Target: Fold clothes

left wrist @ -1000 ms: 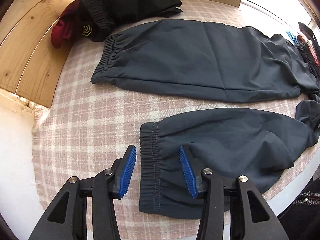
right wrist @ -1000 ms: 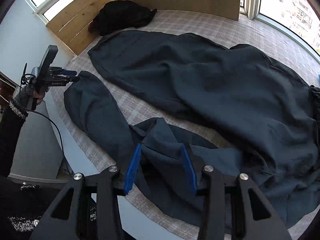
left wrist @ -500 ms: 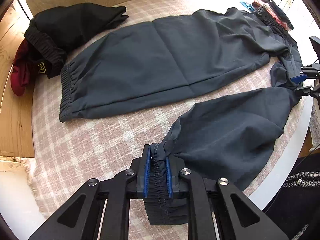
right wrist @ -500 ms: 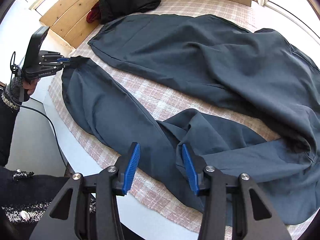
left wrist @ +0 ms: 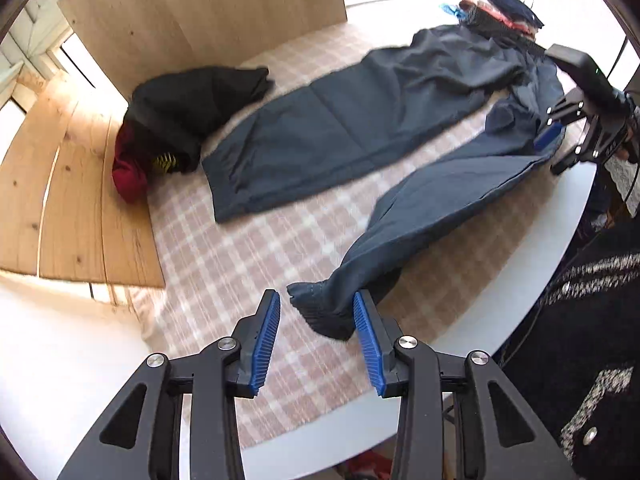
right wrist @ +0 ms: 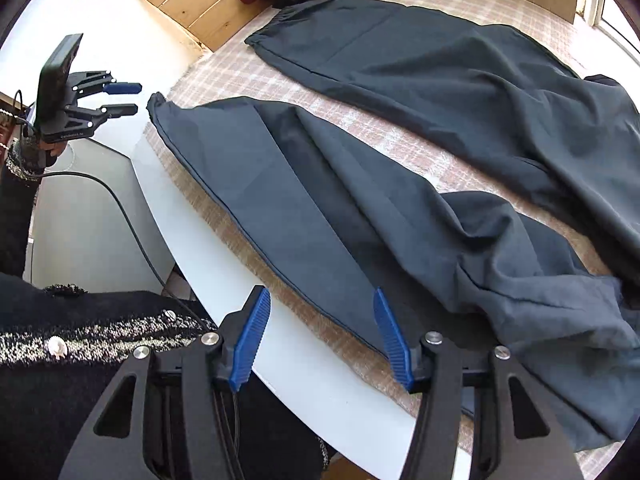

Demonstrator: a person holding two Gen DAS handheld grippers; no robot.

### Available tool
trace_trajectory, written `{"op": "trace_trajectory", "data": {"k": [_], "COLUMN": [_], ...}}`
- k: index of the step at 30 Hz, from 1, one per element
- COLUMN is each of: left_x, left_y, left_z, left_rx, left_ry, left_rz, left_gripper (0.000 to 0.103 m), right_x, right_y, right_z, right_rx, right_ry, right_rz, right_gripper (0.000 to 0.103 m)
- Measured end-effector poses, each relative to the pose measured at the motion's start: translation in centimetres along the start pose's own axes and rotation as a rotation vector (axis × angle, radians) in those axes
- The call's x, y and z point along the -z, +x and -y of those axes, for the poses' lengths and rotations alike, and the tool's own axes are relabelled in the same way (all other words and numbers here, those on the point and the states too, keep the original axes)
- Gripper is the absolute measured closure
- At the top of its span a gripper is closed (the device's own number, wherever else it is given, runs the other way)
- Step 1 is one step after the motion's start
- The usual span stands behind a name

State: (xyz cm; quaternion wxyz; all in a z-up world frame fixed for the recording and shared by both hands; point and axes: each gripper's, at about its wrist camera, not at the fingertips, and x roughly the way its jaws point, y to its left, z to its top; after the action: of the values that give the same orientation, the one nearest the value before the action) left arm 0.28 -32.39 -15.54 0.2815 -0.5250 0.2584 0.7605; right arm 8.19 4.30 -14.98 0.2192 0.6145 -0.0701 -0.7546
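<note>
Dark navy trousers lie spread on a plaid cloth, both legs stretched out side by side. The near leg runs along the table's front edge. Its elastic cuff rests on the cloth between the fingers of my left gripper, which is open and not pinching it. My right gripper is also open, over the table edge, with the near leg just ahead of its fingertips. In the right wrist view the left gripper hovers open beside the cuff. The waist end is bunched.
A black garment pile with a red item sits at the back left by wooden boards. A stack of folded clothes lies beyond the waist. The white table rim and a person's black tweed sleeve are close by.
My left gripper, shut on the cuff half a second ago, has opened and let it drop; the near leg now lies straighter. My right gripper stayed open and drew back to the table edge.
</note>
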Motion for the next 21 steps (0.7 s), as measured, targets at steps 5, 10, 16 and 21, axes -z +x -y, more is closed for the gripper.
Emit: {"op": "trace_trajectory", "data": {"k": [5, 10, 16, 21], "left_x": [3.8, 1.7, -0.2, -0.9], "left_y": [3.8, 6.8, 9.8, 11.2], "left_z": [-0.9, -2.8, 2.1, 5.8], "left_rx": [0.015, 0.102, 0.192, 0.192], "left_ry": [-0.114, -0.221, -0.093, -0.013], "left_rz": [-0.097, -0.052, -0.113, -0.155], "left_gripper": [0.066, 0.056, 0.052, 0.098], "right_x": [-1.5, -3.6, -3.4, -3.0], "right_y": [-2.2, -1.1, 0.9, 0.1], "right_z": [3.3, 4.7, 5.4, 7.0], "right_rx": [0.083, 0.107, 0.171, 0.182], "right_ry": [0.123, 0.136, 0.088, 0.135], "right_rz": [0.077, 0.083, 0.027, 0.055], "right_gripper": [0.05, 0.05, 0.05, 0.05]}}
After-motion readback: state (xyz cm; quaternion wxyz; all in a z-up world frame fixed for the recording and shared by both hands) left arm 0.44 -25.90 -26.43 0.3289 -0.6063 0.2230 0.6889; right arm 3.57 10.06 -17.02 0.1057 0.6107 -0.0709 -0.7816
